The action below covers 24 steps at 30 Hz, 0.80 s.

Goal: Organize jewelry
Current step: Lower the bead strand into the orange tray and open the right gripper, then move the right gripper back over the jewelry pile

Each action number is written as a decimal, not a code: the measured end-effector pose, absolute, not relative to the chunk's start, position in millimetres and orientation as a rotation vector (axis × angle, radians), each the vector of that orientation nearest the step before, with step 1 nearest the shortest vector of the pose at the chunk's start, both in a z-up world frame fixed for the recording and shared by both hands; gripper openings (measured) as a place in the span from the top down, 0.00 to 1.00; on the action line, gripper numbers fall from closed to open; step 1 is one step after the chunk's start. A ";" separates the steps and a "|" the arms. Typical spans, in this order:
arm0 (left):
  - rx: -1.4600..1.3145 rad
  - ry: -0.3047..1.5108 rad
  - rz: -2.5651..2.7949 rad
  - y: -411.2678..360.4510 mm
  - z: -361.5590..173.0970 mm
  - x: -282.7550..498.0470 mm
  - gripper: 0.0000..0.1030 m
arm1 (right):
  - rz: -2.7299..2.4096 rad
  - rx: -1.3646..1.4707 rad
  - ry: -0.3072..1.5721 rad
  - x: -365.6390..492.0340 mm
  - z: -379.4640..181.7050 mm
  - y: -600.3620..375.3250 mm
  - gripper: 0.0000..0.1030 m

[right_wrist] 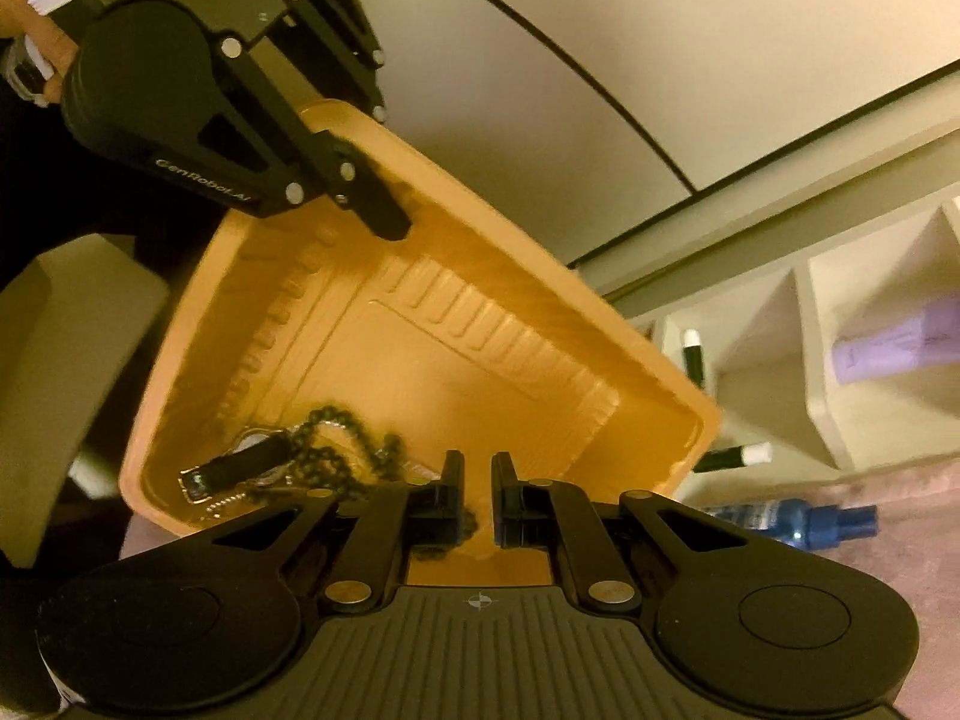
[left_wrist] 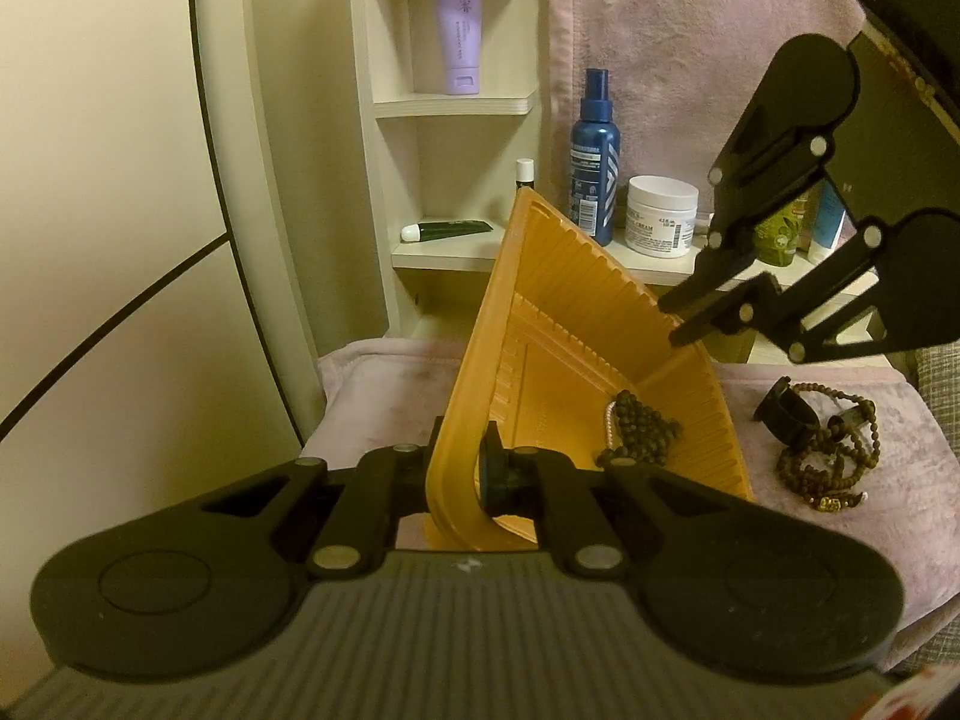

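Note:
An orange ribbed plastic tray stands steeply tilted over the pink towel. My left gripper is shut on its near rim. Dark bead bracelets and a pale chain lie in the tray's low corner. My right gripper reaches over the tray's far right rim, jaws close together, nothing visibly held. In the right wrist view the tray fills the middle, holding a beaded strand and a watch-like piece; my right gripper shows a narrow gap; the left gripper clamps the far rim.
More dark beaded bracelets and a black ring-shaped piece lie on the pink towel right of the tray. Behind stand a blue bottle, a white cream jar, and cream shelves with a lilac tube.

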<state>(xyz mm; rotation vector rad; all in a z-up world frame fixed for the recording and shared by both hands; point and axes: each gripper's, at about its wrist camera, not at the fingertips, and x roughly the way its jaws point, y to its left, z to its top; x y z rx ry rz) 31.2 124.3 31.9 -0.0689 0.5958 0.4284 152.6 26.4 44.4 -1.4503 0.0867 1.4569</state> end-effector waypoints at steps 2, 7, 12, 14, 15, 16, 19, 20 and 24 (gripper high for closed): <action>-0.071 0.596 0.428 124.1 32.0 31.2 0.93 | 1.439 -1.426 0.084 153.6 49.2 22.3 0.93; -0.076 0.593 0.426 124.5 31.5 30.4 0.93 | 1.349 -1.217 0.124 163.4 70.5 -9.1 0.93; -0.084 0.591 0.423 126.1 31.1 29.5 0.93 | 1.157 -0.901 0.224 178.7 76.7 -69.1 0.93; -0.085 0.590 0.422 126.0 31.3 29.6 0.93 | 1.056 -0.739 0.289 186.1 70.7 -101.7 0.92; -0.084 0.590 0.419 125.9 31.6 29.5 0.93 | 1.002 -0.660 0.320 188.4 66.5 -117.2 0.92; -0.084 0.590 0.418 126.2 31.8 29.2 0.93 | 0.962 -0.594 0.344 191.0 63.7 -131.2 0.92; -0.084 0.589 0.418 126.2 31.6 28.7 0.93 | 0.823 -0.361 0.432 191.5 40.8 -176.6 0.91; -0.085 0.589 0.418 126.5 31.8 28.6 0.93 | 0.788 -0.311 0.456 189.8 33.2 -186.5 0.90; -0.081 0.589 0.416 127.0 31.9 28.4 0.93 | 0.691 -0.150 0.539 173.1 -2.6 -210.5 0.73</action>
